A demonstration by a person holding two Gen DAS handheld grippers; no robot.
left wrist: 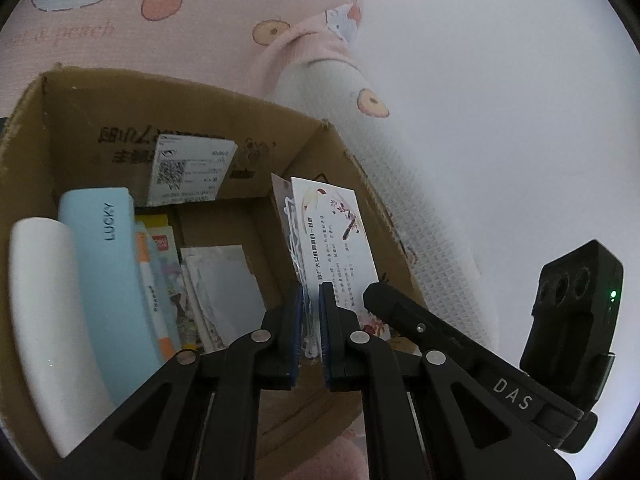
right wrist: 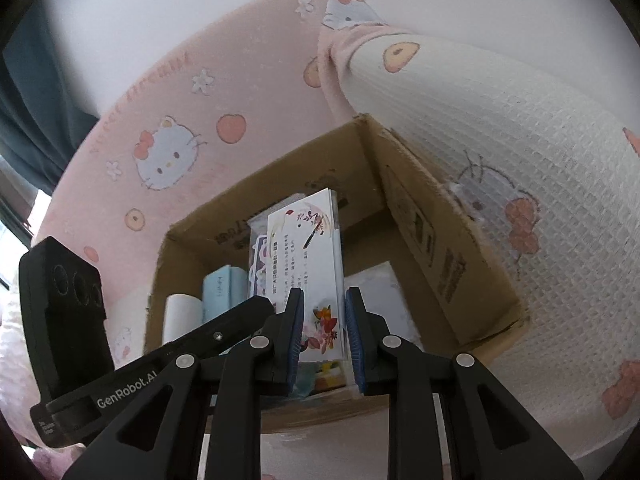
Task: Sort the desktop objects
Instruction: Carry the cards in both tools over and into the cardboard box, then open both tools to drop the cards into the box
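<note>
Left wrist view: left gripper (left wrist: pixel 311 294) has its jaws pinched nearly together on a thin clear packet of stickers (left wrist: pixel 294 236), held upright over the open cardboard box (left wrist: pixel 96 112). Just right of it stands a white printed card pack (left wrist: pixel 334 232), and the tip of the other tool touches or nearly touches its lower edge; hard to say which from here.

Right wrist view: right gripper (right wrist: pixel 323 300) holds that same card pack (right wrist: pixel 308 264) between narrow-set jaws, blue pads (right wrist: pixel 298 320) against its sides. The sticker packet (right wrist: pixel 258 264) shows just left of it, the left tool's black arm crossing in below.

Only the left view opens the box floor:
- white case (left wrist: pixel 40 304) against the left wall, pale blue case marked LUCKY (left wrist: pixel 104 264) beside it
- orange-and-white pens and small cards next over
- grey-white paper packets (left wrist: pixel 224 280) mid-floor
- shipping label (left wrist: pixel 188 172) on the far wall

Bare cardboard shows toward the far right corner.

The right view shows the box's right wall and a white item lying against it inside.

Box sits on a pink cartoon-print blanket (right wrist: pixel 160 152); a white waffle-weave cloth (right wrist: pixel 500 128) lies along its right side.
</note>
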